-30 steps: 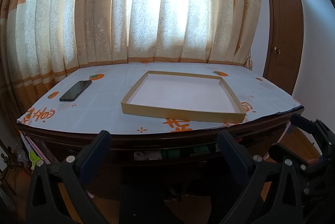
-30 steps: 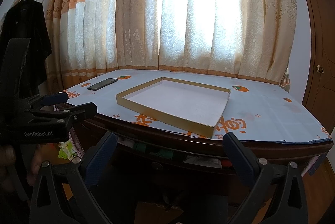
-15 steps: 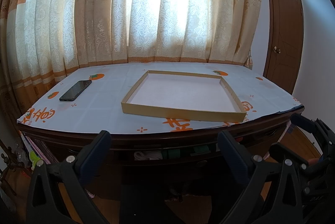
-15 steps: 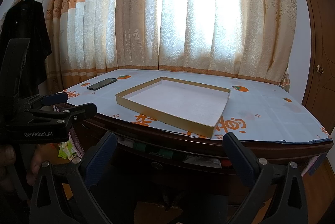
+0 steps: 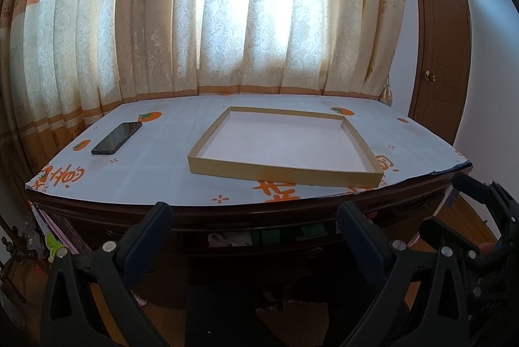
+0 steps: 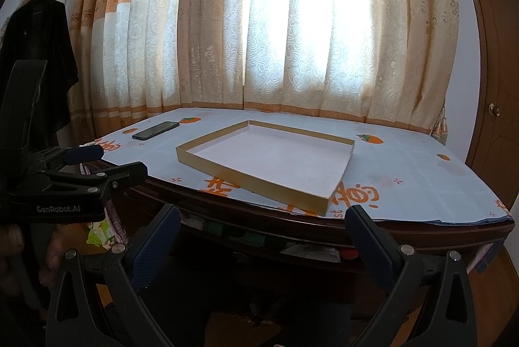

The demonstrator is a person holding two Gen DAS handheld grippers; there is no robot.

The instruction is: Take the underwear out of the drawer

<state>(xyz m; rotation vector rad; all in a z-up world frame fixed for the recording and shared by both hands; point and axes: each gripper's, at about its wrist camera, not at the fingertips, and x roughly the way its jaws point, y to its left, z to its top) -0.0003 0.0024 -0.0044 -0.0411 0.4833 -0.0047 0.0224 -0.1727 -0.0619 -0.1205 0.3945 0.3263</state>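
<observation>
A dark wooden drawer (image 5: pixel 259 238) under the table top stands slightly open, also in the right wrist view (image 6: pixel 275 244). Folded white and green cloth items (image 5: pixel 246 238) show in the gap, also in the right wrist view (image 6: pixel 305 249). My left gripper (image 5: pixel 256 227) is open and empty, a short way in front of the drawer. My right gripper (image 6: pixel 262 230) is open and empty, also in front of the drawer. The left gripper shows in the right wrist view (image 6: pixel 107 158), the right gripper in the left wrist view (image 5: pixel 454 201).
A shallow cardboard tray (image 5: pixel 282 145) lies on the table cloth (image 5: pixel 155 165), with a black phone (image 5: pixel 116 137) to its left. Curtains hang behind the table. A wooden door (image 5: pixel 438 55) is on the right. Dark clothes (image 6: pixel 35 55) hang at left.
</observation>
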